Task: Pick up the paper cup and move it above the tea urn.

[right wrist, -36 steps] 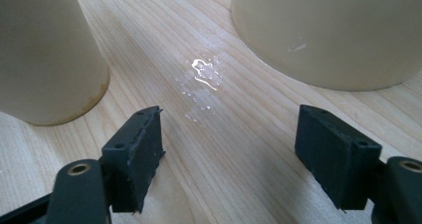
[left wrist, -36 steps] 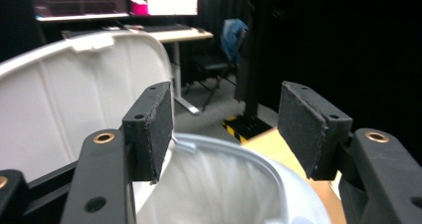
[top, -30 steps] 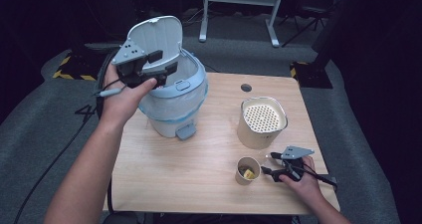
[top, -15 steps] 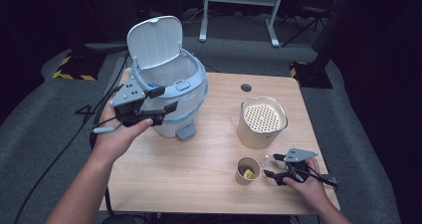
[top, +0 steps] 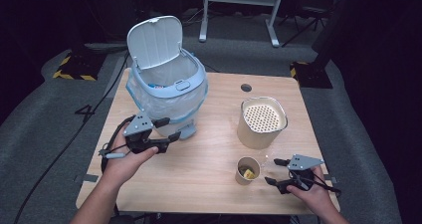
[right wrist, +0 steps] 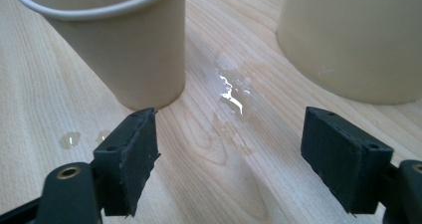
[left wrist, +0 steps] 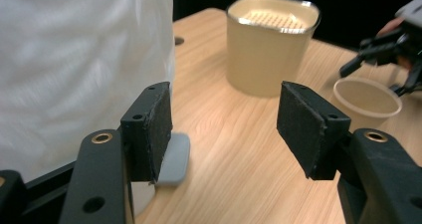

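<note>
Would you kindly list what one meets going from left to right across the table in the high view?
Left gripper → lidded bin → small paper cup → tall perforated-top container → right gripper.

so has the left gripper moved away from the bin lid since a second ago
Yes. In the high view the left gripper has dropped from the raised lid toward the person, now low beside the bin base over the table, jaws open.
</note>
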`<act>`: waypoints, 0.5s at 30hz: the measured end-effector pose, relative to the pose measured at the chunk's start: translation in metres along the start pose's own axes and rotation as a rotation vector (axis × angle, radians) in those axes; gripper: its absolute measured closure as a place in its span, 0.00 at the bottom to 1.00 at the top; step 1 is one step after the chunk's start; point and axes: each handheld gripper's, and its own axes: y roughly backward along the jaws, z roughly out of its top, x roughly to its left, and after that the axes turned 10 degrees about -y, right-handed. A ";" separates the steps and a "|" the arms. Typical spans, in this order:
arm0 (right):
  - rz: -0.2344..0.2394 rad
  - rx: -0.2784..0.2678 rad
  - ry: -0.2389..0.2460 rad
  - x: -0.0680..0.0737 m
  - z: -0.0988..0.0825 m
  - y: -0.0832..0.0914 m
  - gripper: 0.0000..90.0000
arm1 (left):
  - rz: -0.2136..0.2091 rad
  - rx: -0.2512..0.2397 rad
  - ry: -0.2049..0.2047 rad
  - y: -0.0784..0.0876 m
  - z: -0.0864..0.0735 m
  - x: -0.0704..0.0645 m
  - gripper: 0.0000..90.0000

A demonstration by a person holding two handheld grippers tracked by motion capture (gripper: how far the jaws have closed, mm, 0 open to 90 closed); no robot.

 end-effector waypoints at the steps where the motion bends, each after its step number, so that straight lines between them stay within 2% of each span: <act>1: 0.000 0.000 0.000 0.000 0.000 0.000 0.25 | 0.002 0.010 0.001 -0.002 -0.004 -0.001 0.43; 4: 0.010 -0.006 0.012 0.007 0.003 0.002 0.25 | -0.003 0.025 0.017 -0.007 -0.017 -0.003 0.44; 6: 0.016 -0.002 0.018 0.010 0.003 0.002 0.25 | -0.008 0.039 0.048 -0.012 -0.030 -0.004 0.44; 7: 0.035 -0.008 0.021 0.014 0.004 0.002 0.25 | -0.004 0.050 0.046 -0.014 -0.035 -0.004 0.44; 10: 0.037 -0.001 0.030 0.018 0.004 0.001 0.23 | -0.001 0.078 0.072 -0.021 -0.051 -0.007 0.44; 15: 0.064 -0.033 0.039 0.029 0.007 -0.003 0.20 | -0.008 0.160 0.081 -0.035 -0.077 -0.011 0.44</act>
